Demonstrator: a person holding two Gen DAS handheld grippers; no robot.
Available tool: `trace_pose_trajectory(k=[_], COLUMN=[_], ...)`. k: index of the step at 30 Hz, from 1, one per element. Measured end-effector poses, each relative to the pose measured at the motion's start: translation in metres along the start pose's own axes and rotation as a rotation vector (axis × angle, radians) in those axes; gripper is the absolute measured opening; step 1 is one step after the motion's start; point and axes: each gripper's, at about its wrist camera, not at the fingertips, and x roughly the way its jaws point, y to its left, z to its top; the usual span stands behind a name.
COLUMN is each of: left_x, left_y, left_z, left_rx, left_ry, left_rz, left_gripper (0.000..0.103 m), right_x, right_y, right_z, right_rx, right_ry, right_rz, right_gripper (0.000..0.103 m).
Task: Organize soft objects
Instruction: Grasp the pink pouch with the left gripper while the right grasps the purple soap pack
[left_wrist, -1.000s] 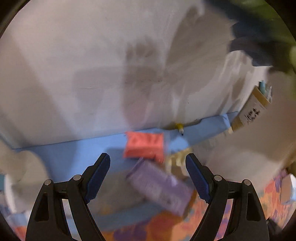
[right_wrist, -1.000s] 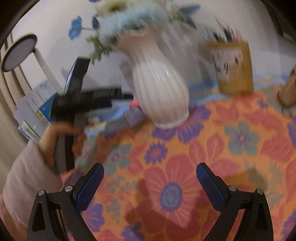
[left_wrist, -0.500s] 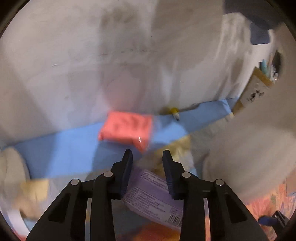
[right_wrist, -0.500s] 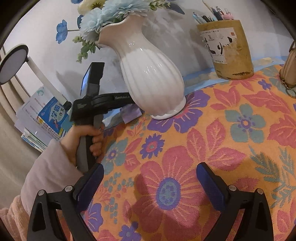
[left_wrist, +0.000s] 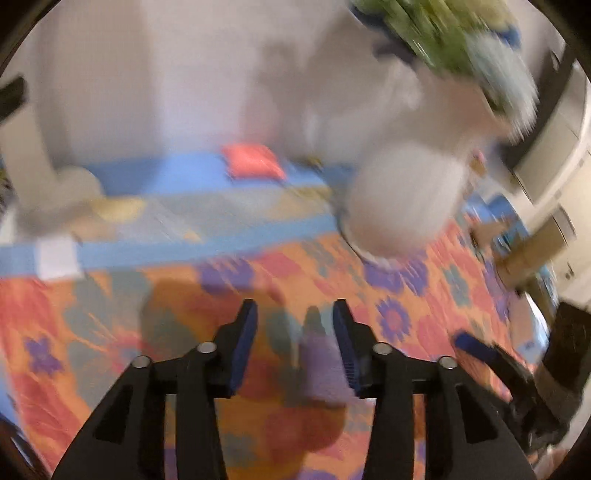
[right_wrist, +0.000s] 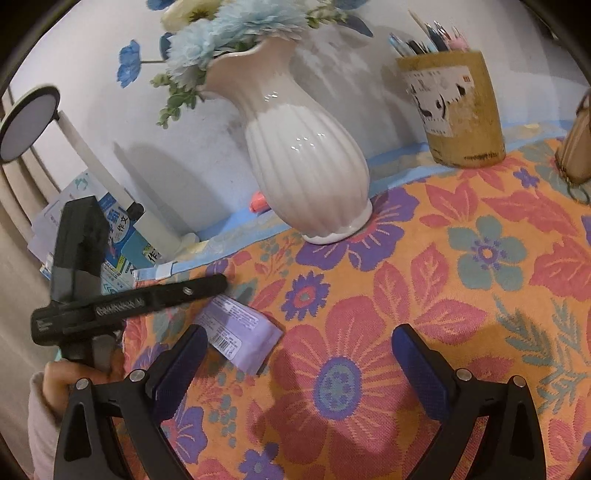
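My surface (right_wrist: 461, 295) is covered by a cloth of orange ground with large pink, purple and teal flowers, edged in blue along the back where it meets a pale wall. At the far left of my right wrist view a round lamp head (right_wrist: 27, 122) on a white arm stands by a stack of booklets (right_wrist: 122, 236).

I count one white ribbed vase (right_wrist: 306, 166), one tan pen cup (right_wrist: 461, 110), one purple tissue packet (right_wrist: 240, 332) and one red packet (left_wrist: 253, 162) on the blue strip behind the vase. A tan object shows at the right edge, too cut off to name.

The vase holds blue and cream flowers with green sprigs. The pen cup holds a bunch of pens and pencils, too crowded to count.

My left gripper (left_wrist: 293, 332) has its jaws opening from a narrow gap, and the purple tissue packet sits between them against the right-hand pad; the view is too blurred for me to say whether the pads press it. In my right wrist view the packet is low over the floral cloth at the near left, under the left gripper's black bar. My right gripper (right_wrist: 299, 362) stands wide apart over the cloth with nothing in it.
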Motion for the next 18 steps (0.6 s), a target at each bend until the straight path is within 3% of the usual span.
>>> trace_pose_trajectory(k=[5,6,11,13,18], left_x=[0.036,0.046,0.089,0.102,0.112], left_y=[-0.001,0.0,0.0,-0.002,0.006], left_z=[0.057,0.066,0.099,0.107,0.116], left_rx=[0.12,0.125,0.034,0.021,-0.06], left_ry=[-0.019,-0.01,0.03,0.014,-0.023], left_rz=[0.056,0.057,-0.003,0.021,0.056], left_gripper=[0.053,0.059,0.065,0.065,0.077], right_x=[0.001,0.001,0.007,0.006,0.008], right_y=[0.018,0.019,0.0,-0.005,-0.002], right_z=[-0.003,-0.003,-0.001,0.0,-0.001], right_rx=[-0.09,-0.096,-0.005,0.022,0.004], right_ry=[-0.003,-0.002,0.025,0.022,0.037], right_rz=[0.009,0.009,0.038,0.052,0.055], right_gripper=[0.1,0.1,0.1,0.1,0.1])
